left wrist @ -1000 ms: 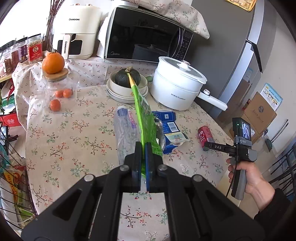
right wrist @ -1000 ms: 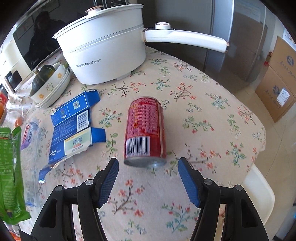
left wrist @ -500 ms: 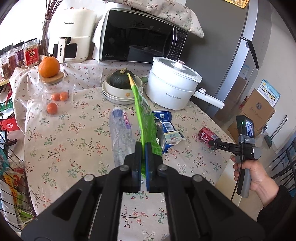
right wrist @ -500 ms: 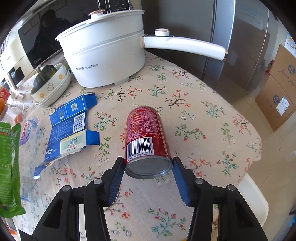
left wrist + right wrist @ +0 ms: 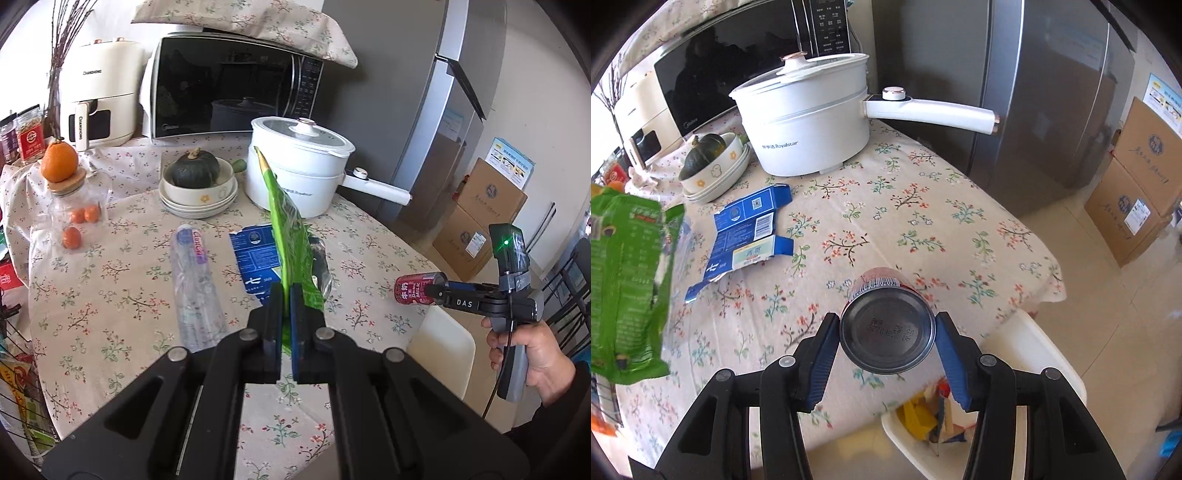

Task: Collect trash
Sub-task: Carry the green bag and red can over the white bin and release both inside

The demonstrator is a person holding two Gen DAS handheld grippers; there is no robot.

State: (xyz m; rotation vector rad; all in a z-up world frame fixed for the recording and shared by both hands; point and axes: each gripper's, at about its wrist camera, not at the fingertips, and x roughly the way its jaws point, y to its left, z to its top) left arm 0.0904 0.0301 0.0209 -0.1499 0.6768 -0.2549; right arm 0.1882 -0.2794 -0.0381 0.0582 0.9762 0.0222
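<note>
My left gripper (image 5: 283,295) is shut on a green plastic wrapper (image 5: 286,229) and holds it upright above the table; the wrapper also shows at the left of the right wrist view (image 5: 626,280). My right gripper (image 5: 886,334) is shut on a red drink can (image 5: 887,336), lifted off the table near its right edge; the can also shows in the left wrist view (image 5: 415,291). A flattened blue carton (image 5: 750,236) and a clear plastic bottle (image 5: 194,280) lie on the floral tablecloth (image 5: 923,229). A white bin (image 5: 964,435) holding scraps stands below the table edge.
A white pot (image 5: 809,129) with a long handle, stacked bowls holding a dark squash (image 5: 197,173), a jar topped with an orange (image 5: 61,166), a microwave (image 5: 229,88) and an air fryer (image 5: 96,96) stand at the back. A fridge (image 5: 1015,92) and cardboard boxes (image 5: 1137,184) are to the right.
My right gripper has closed on the red can and lifted it off the table toward the edge over the bin. My left gripper keeps holding the wrapper, drawn back a little.
</note>
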